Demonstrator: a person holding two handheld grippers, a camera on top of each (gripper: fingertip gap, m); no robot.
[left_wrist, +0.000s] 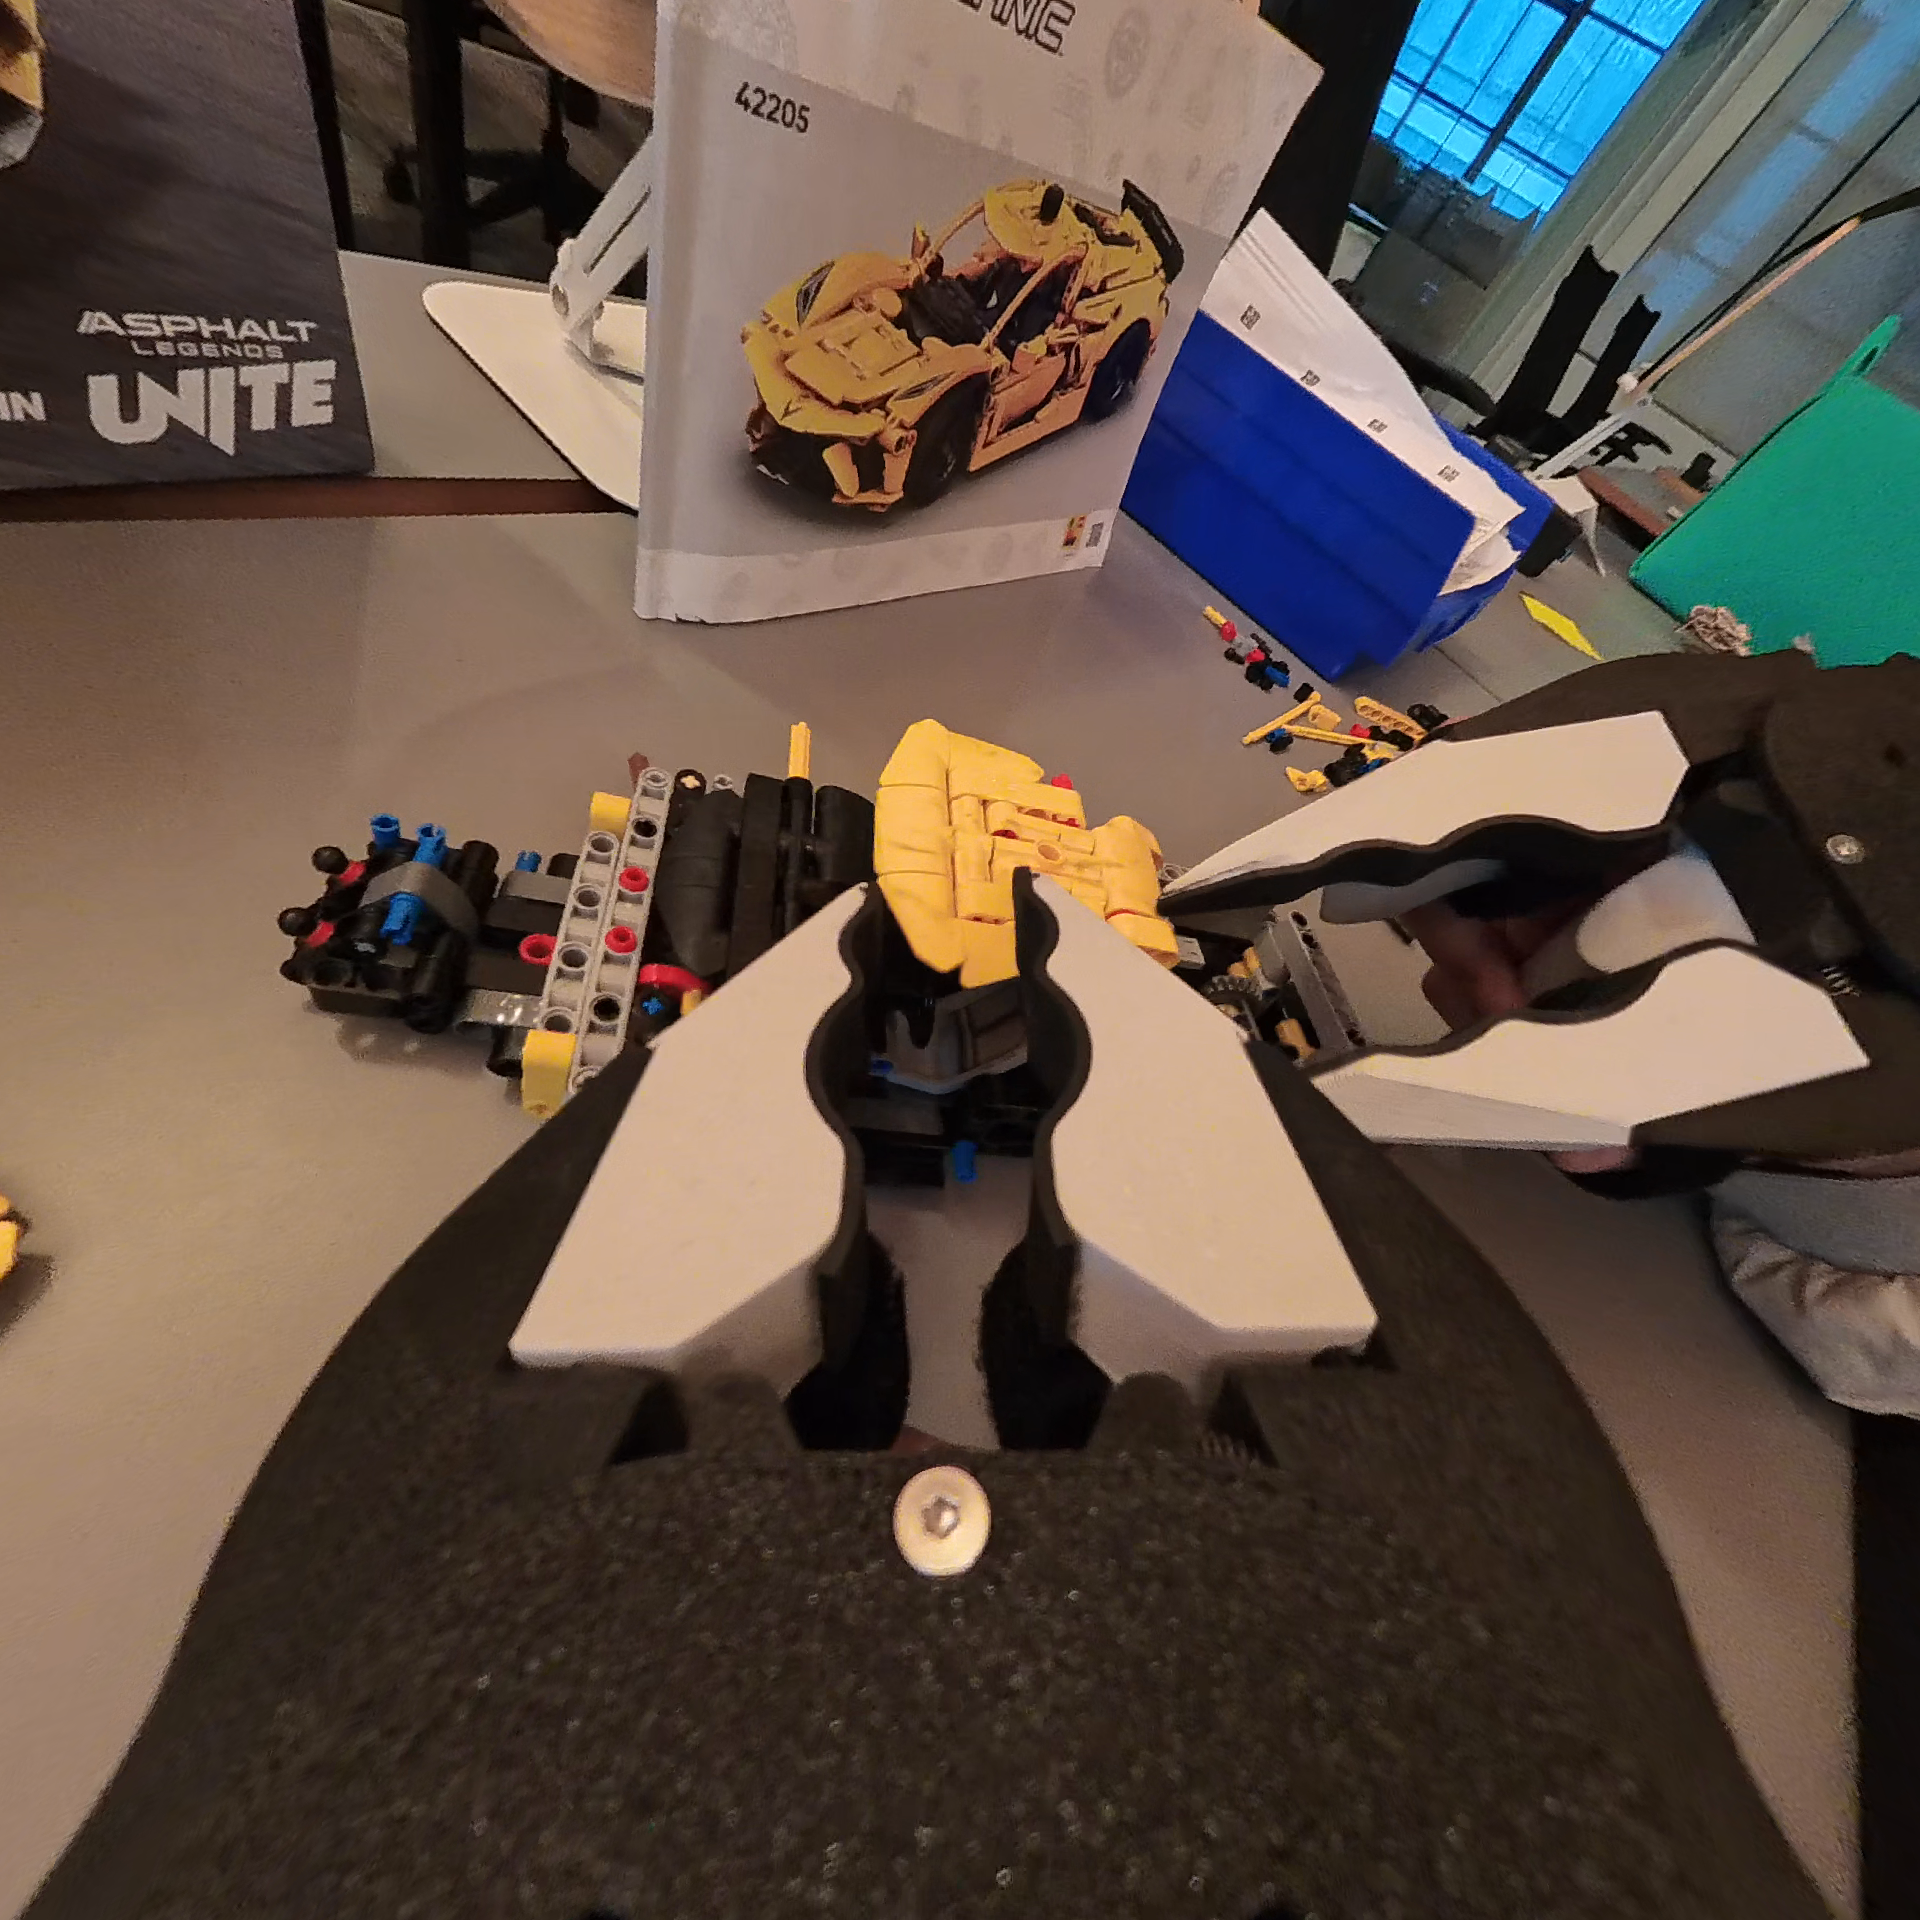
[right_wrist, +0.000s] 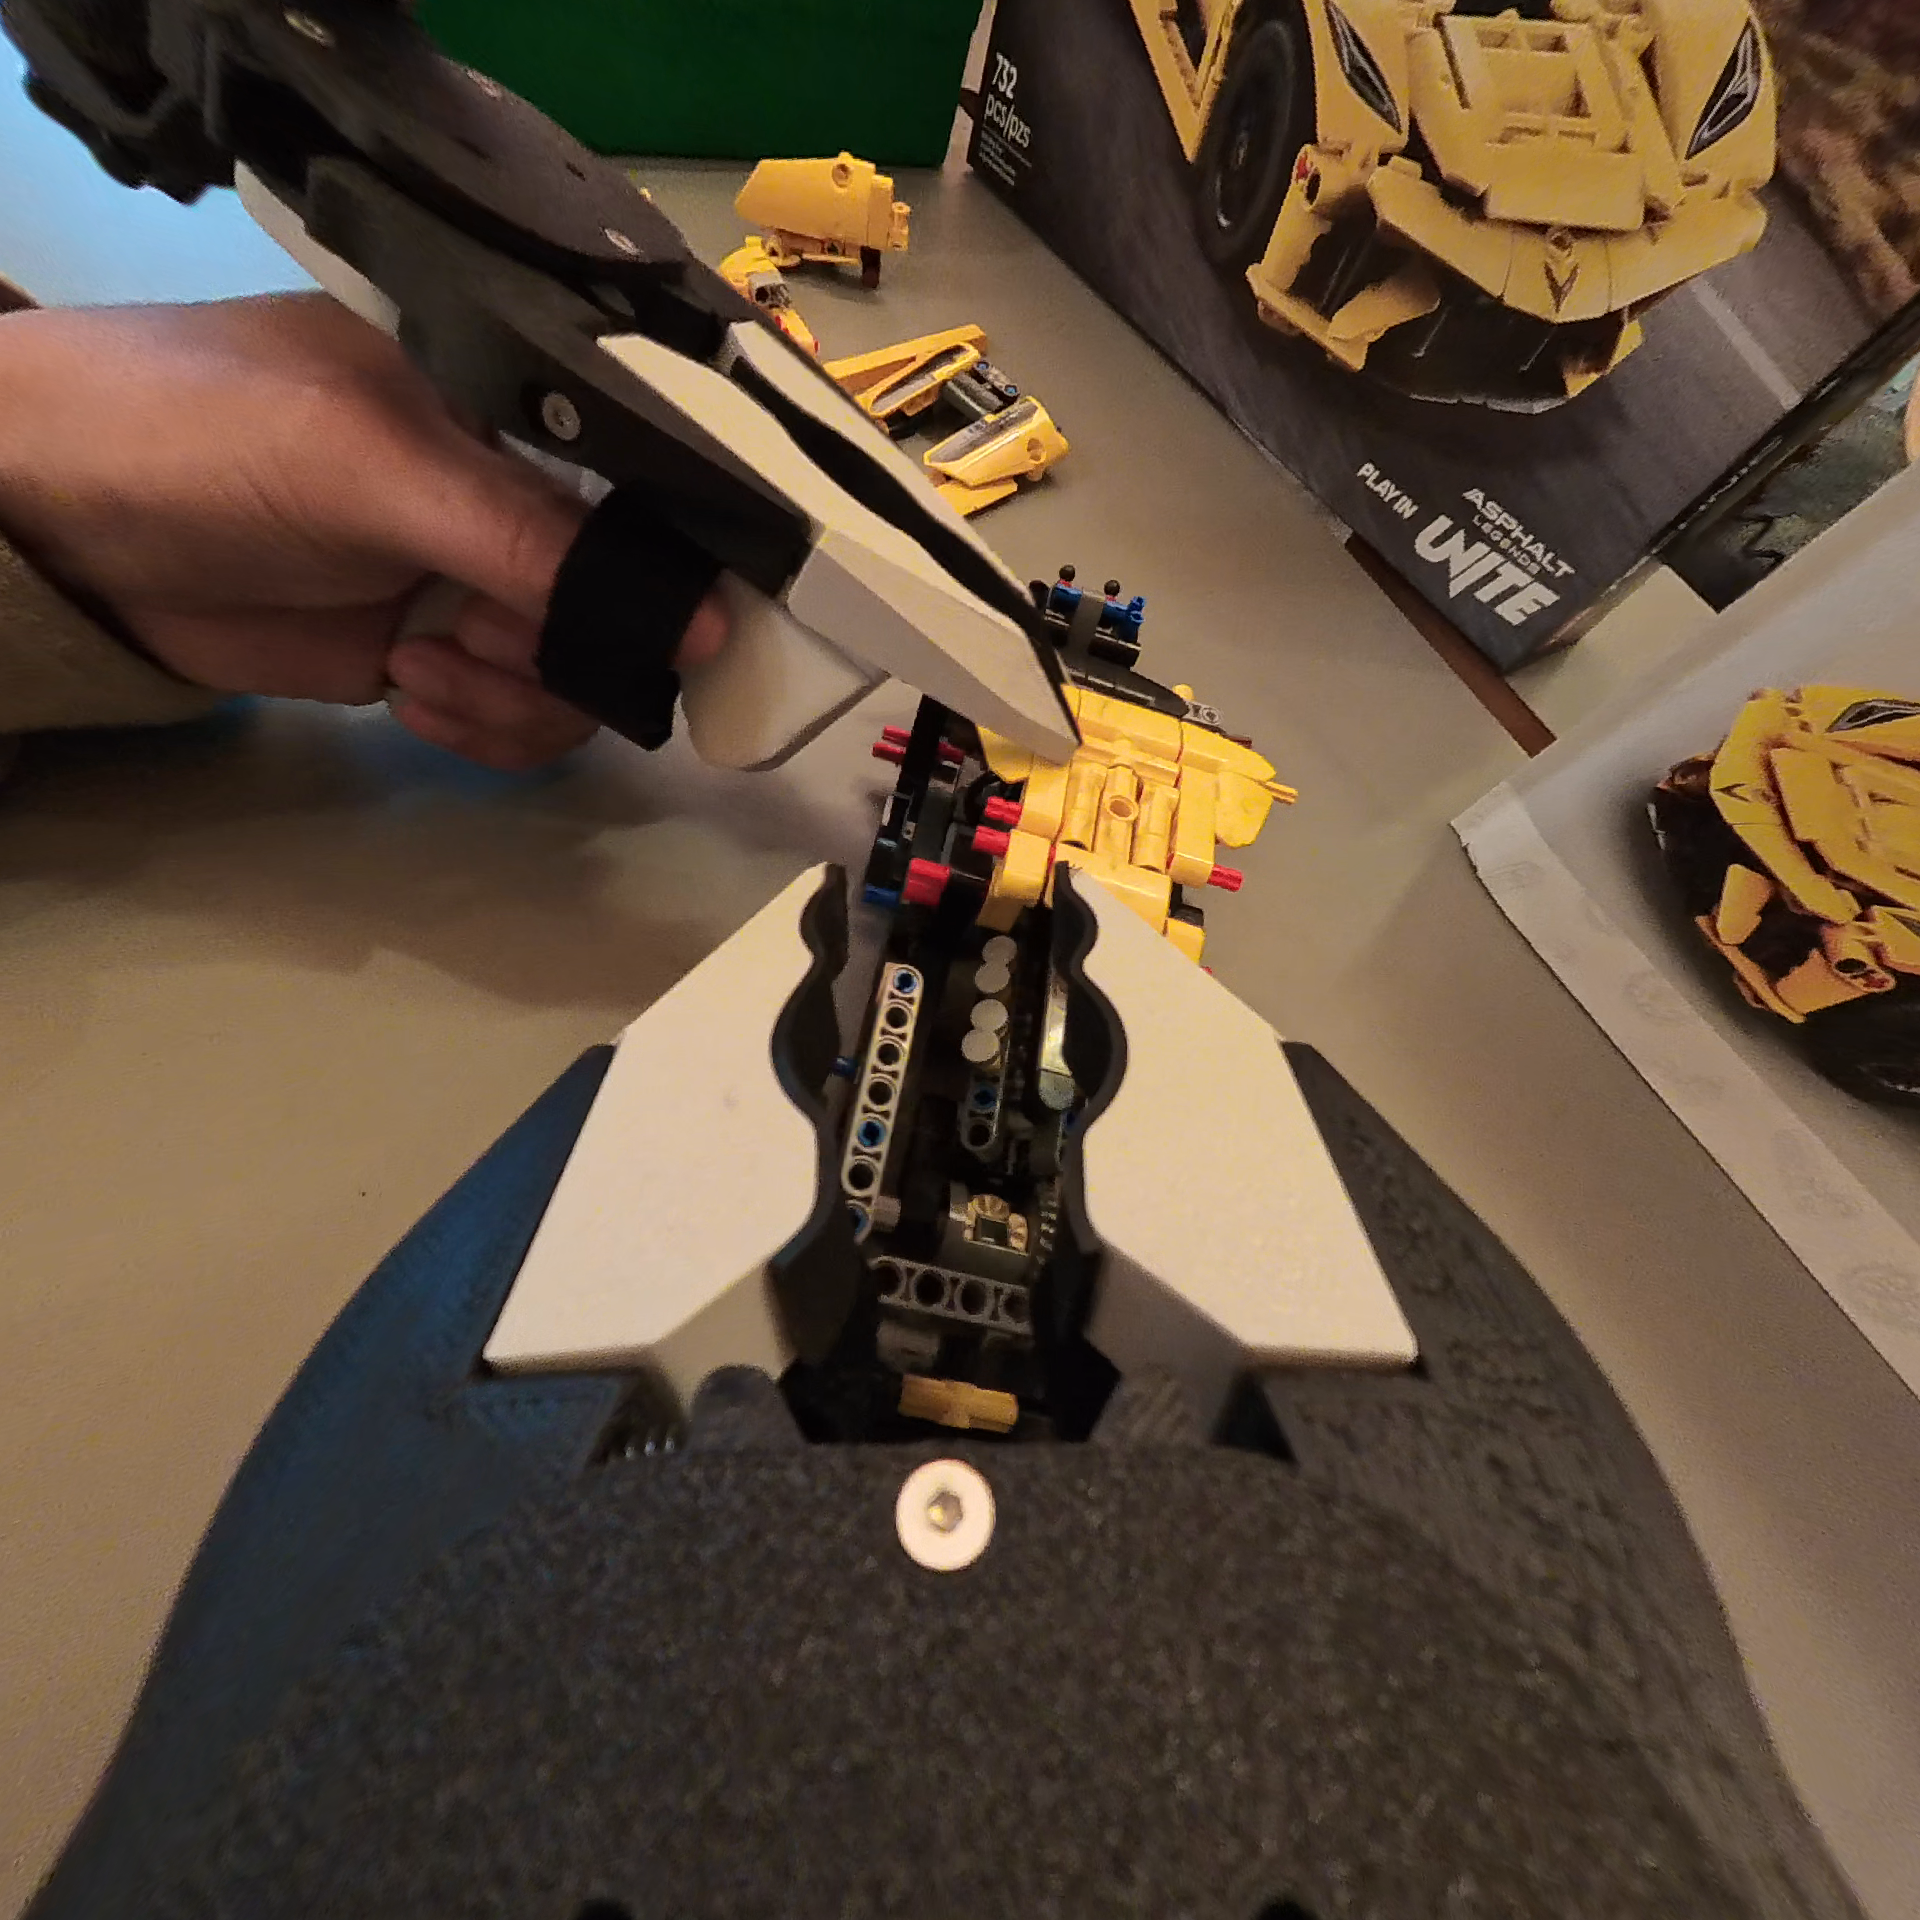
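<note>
A partly built brick car chassis (left_wrist: 613, 914), black and grey with red and blue pins, lies on the grey table (left_wrist: 260, 727). A yellow body panel assembly (left_wrist: 997, 831) sits on top of it. My left gripper (left_wrist: 945, 899) is closed on the lower edge of the yellow panel; in the right wrist view it (right_wrist: 1065, 717) comes in from the upper left, held by a hand (right_wrist: 260, 520), with its tip on the panel (right_wrist: 1132, 800). My right gripper (right_wrist: 951, 883) straddles the chassis (right_wrist: 935, 1091) lengthwise and grips its sides; in the left wrist view it (left_wrist: 1242, 987) enters from the right.
An instruction booklet (left_wrist: 894, 312) stands behind the chassis, with a blue bin (left_wrist: 1278, 488) and a green box (left_wrist: 1787, 520) to its right. Small loose parts (left_wrist: 1340, 727) lie by the bin. The product box (right_wrist: 1455, 260) and yellow sub-assemblies (right_wrist: 956, 416) lie beyond. Some 5 cm of space lies between my two pairs of fingers.
</note>
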